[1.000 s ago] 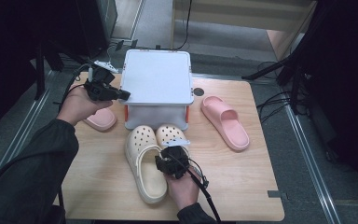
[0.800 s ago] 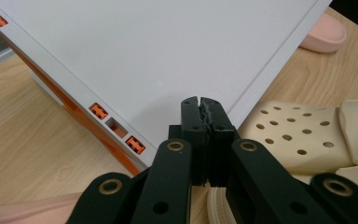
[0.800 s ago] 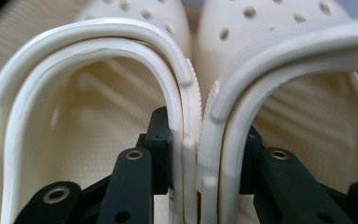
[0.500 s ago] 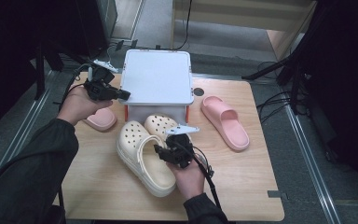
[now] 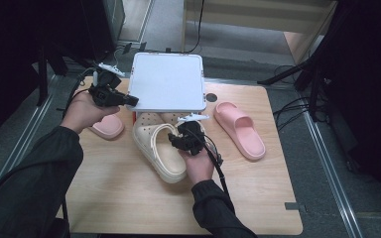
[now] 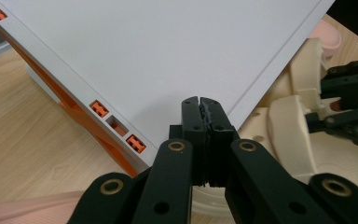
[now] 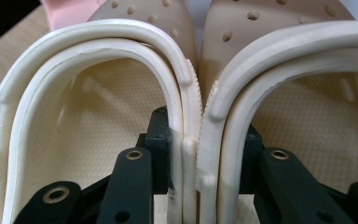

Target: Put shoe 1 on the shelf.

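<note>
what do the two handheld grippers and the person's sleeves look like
Both the left gripper and the right gripper are black, with linked bars joined by brass-coloured rivets and a grey three-cornered plate on top. A black cable trails from each. The person wears dark long sleeves.

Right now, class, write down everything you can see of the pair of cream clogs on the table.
The pair of cream clogs looks like soft moulded foam, with round vent holes over the toes, pebbled footbeds and heel straps. They lie side by side on the wooden table, toes tucked under the raised white lid and heels toward the person. The right gripper pinches their two inner side walls together, one jaw inside each clog. A pink slide lies to their right, apart.
</note>
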Available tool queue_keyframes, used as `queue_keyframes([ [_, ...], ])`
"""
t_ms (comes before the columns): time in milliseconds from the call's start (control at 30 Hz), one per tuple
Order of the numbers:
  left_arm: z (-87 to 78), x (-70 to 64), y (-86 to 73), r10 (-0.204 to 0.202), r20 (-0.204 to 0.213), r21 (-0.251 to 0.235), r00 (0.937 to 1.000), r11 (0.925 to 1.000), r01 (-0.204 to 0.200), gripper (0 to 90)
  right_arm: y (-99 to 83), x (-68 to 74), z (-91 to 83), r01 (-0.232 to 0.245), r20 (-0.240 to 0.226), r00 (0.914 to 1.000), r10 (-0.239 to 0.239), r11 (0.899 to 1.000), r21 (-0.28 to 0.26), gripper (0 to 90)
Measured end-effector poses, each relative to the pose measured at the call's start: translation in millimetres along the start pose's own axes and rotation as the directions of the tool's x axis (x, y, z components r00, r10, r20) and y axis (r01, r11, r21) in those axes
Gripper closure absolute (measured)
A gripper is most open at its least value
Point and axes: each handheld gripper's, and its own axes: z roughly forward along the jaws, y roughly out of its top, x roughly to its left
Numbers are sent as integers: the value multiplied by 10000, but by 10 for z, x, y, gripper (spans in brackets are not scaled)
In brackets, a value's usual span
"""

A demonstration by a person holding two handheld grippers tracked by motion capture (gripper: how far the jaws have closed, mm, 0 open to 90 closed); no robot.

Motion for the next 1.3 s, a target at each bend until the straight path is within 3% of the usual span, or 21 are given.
queue_keyframes([
  [100, 0, 2, -1, -7, 16, -6, 10000, 10000, 7, 894, 29, -30, 60, -47, 198, 9998, 49, 10000, -70, 680],
  [200, 0, -1, -1, 11, 0, -5, 10000, 10000, -11, 894, 70, -83, 146, -379, 339, 9987, 389, 9988, -295, 679],
  [500, 0, 2, -2, -38, 29, -17, 10000, 10000, 38, 894, 116, -80, 286, -630, 680, 9954, 669, 9963, -578, 678],
  [900, -3, 9, -9, -45, 58, -39, 10000, 10000, 45, 894, 74, 20, 456, -395, 1486, 9876, 503, 9965, -742, 666],
  [1300, -3, 7, -9, -69, 40, -33, 10000, 10000, 69, 894, 73, -41, 271, -461, 774, 9955, 541, 9937, -1025, 555],
])
